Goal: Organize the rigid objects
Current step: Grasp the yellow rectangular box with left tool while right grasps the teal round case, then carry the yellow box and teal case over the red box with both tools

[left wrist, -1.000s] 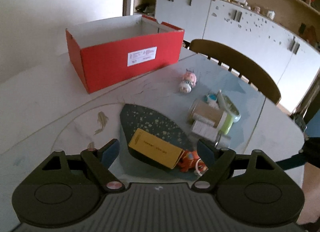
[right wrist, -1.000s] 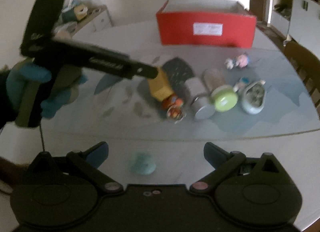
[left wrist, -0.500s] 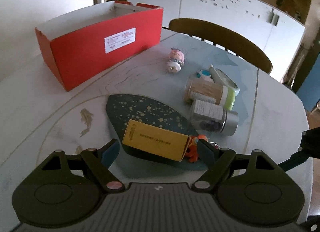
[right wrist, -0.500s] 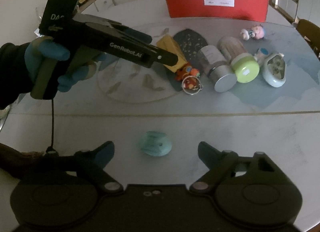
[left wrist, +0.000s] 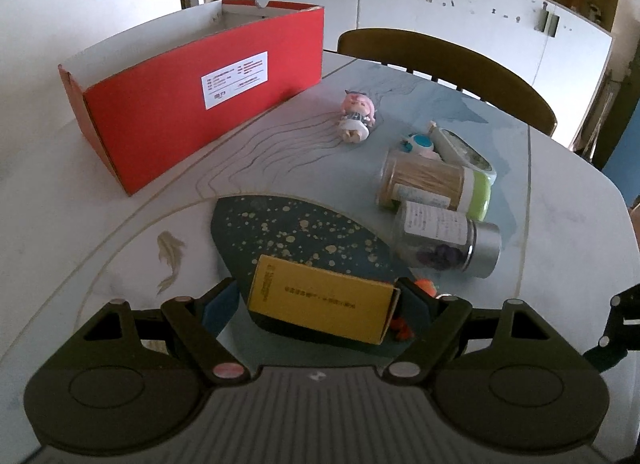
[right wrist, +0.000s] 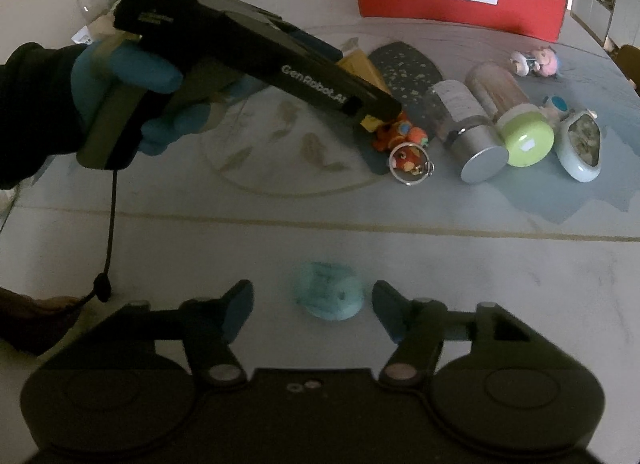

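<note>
From the left wrist, the left gripper (left wrist: 320, 300) stood wide, its fingers (left wrist: 218, 304) on either side of a yellow box (left wrist: 322, 304), the left one clear of the box; whether the right one touched I could not tell. The box lay flat on a dark speckled patch (left wrist: 296, 230) of the worktop (left wrist: 100, 200), its long axis running side to side between the fingers, the flap end toward the right one. Beyond it, two jars (left wrist: 444, 240) lay on their sides, caps to the right, and a small doll (left wrist: 356, 118) lay near an open red carton (left wrist: 200, 100). A wooden chair (left wrist: 448, 60) and white cupboards (left wrist: 460, 20) stood behind.

From the right wrist, the right gripper (right wrist: 312, 306) had just been closing; its fingers (right wrist: 238, 312) flanked a small pale-blue lump (right wrist: 328, 290) on the worktop without pressing it. The lump was blurred, its facing unclear. A gloved hand (right wrist: 132, 88) held the left gripper over the yellow box, with an orange toy (right wrist: 400, 132) on a key ring just beside it.
</note>
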